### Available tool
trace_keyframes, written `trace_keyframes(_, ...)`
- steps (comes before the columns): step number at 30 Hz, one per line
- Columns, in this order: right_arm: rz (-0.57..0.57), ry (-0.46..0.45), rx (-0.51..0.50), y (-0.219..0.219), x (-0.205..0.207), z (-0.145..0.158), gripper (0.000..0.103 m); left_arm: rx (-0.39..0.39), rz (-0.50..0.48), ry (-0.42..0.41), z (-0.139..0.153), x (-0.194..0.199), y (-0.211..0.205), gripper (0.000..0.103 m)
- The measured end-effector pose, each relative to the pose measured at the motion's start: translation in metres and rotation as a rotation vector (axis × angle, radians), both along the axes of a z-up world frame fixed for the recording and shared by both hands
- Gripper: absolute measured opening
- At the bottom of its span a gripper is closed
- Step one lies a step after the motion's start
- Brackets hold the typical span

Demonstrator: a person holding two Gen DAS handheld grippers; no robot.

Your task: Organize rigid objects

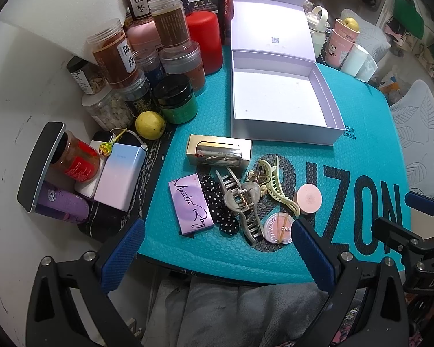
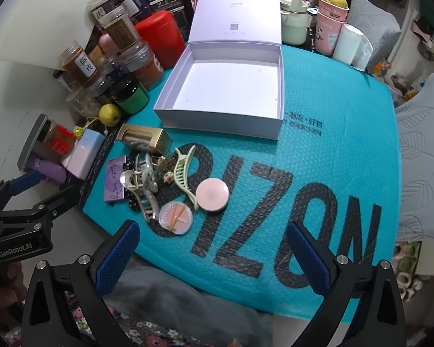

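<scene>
My left gripper (image 1: 217,248) gapes wide and empty, near the purple palette (image 1: 191,204), speckled clip (image 1: 220,205) and grey claw clip (image 1: 241,202); all lie this side of the white box (image 1: 283,98). My right gripper (image 2: 214,256) gapes empty beside the blush compact (image 2: 175,217).

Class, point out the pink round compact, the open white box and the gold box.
pink round compact (image 2: 211,194), right wrist view, lid centre.
open white box (image 2: 228,85), right wrist view, bare floor.
gold box (image 1: 218,151), left wrist view, window.

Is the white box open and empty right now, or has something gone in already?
Open and empty. The white box has its lid folded back behind it, and its bare floor shows in both views.
</scene>
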State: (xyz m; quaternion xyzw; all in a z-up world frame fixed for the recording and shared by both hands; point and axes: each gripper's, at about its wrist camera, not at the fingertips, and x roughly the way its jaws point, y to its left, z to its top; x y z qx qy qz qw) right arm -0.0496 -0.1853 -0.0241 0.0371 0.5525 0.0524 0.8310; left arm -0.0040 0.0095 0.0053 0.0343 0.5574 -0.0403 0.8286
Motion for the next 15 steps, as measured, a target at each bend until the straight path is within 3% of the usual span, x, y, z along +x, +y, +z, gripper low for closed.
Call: trace_keyframes(15,0.006,0.011,0.012,-0.0021,-0.0019,-0.0022,0.103,0.004,0.006,0.002,-0.0004,-0.0014,-0.0009,0.103)
